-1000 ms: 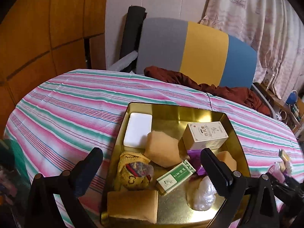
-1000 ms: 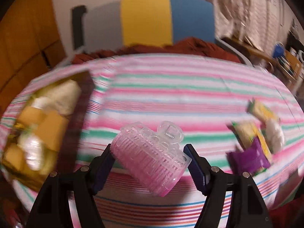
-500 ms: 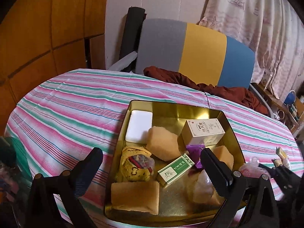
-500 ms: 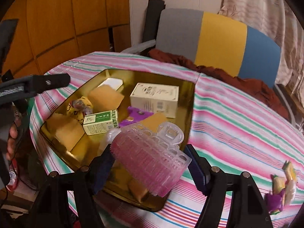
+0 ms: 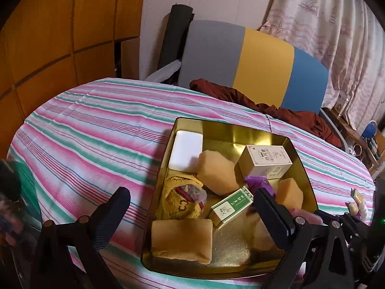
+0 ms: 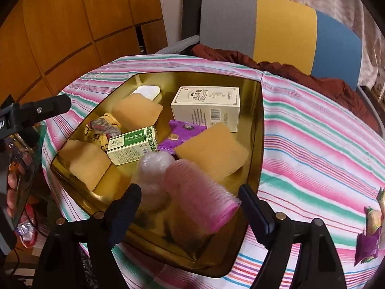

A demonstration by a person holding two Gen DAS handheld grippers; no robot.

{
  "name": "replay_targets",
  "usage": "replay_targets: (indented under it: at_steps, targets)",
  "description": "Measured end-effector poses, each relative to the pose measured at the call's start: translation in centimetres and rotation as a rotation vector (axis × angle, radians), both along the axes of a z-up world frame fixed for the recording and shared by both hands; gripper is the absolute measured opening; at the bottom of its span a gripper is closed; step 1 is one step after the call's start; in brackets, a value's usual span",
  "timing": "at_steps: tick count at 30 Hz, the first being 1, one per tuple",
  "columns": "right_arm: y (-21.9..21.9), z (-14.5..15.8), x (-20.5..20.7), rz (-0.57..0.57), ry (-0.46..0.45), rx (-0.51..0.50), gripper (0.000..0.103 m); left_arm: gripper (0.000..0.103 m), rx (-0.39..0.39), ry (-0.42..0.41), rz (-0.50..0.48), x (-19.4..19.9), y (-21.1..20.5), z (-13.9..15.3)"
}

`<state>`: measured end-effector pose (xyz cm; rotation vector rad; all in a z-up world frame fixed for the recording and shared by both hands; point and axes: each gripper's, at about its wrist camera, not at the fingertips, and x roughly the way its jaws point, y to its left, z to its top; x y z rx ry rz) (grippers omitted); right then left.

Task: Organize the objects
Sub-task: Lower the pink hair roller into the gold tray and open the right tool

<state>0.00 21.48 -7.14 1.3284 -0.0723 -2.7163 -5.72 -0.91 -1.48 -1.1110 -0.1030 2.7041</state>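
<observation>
Three sponges (image 6: 214,150), two boxes (image 6: 208,107), one roller (image 6: 199,192)

Warm, dim indoor light. Gold tin (image 6: 261,110) gleams, soft glare on its floor nearest camera. Pink roller (image 6: 199,192) motion-blurred just above tin's near corner. Strong fisheye bend; black vignette in frame corners. Curtain (image 5: 336,36) behind tin pale, washed.

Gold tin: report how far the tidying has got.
Done: gold tin already holds boxes, sponges and a purple packet. In hand: right tongs are opening, the pink hair roller between them over the tin. Left: wrapped snacks on the striped cloth.
</observation>
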Motion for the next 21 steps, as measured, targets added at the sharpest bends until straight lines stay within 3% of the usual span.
replay_targets:
  at_steps: [9, 21]
  targets:
    - [0.5, 0.7, 1.0, -0.017, 0.026, -0.026, 0.084, 0.103, -0.031, -0.012, -0.012, 0.3, 0.8, -0.8]
    - [2.2, 3.2, 2.5, -0.101, 0.105, -0.034, 0.084, 0.103, -0.068, 0.039, -0.081, 2.1, 2.8, 0.6]
